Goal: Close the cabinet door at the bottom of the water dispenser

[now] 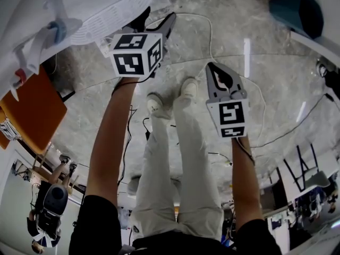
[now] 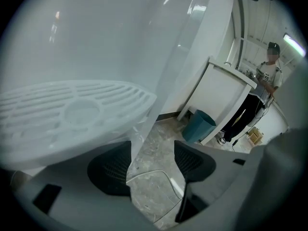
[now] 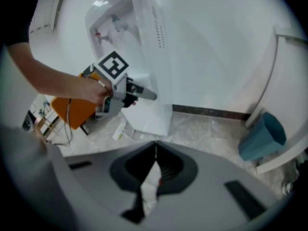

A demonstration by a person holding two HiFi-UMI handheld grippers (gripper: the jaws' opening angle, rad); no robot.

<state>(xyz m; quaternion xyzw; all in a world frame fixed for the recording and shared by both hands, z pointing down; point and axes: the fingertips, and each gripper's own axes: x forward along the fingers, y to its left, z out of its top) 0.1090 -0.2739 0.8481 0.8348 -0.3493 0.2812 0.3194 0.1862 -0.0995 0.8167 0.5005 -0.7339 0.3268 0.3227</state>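
The white water dispenser point(image 3: 144, 57) stands on a marble floor, with red and blue taps above its slotted drip tray point(image 2: 72, 112). Its bottom cabinet front point(image 3: 151, 114) looks flush; I make out no gap. My left gripper point(image 1: 156, 20) is up against the dispenser just under the tray, jaws open. In the left gripper view the dispenser's lower corner edge point(image 2: 139, 143) runs down between the two black pads point(image 2: 192, 160), which do not press on it. My right gripper point(image 1: 212, 68) hangs over the floor to the right, shut and empty, well away from the dispenser.
A teal bin point(image 3: 262, 136) stands by a white partition point(image 2: 226, 100) to the right. An orange seat point(image 1: 34, 110) is left of the dispenser. A white cable point(image 1: 210, 31) lies on the floor. A person point(image 2: 250, 109) stands far back. My own legs point(image 1: 170, 158) are below the grippers.
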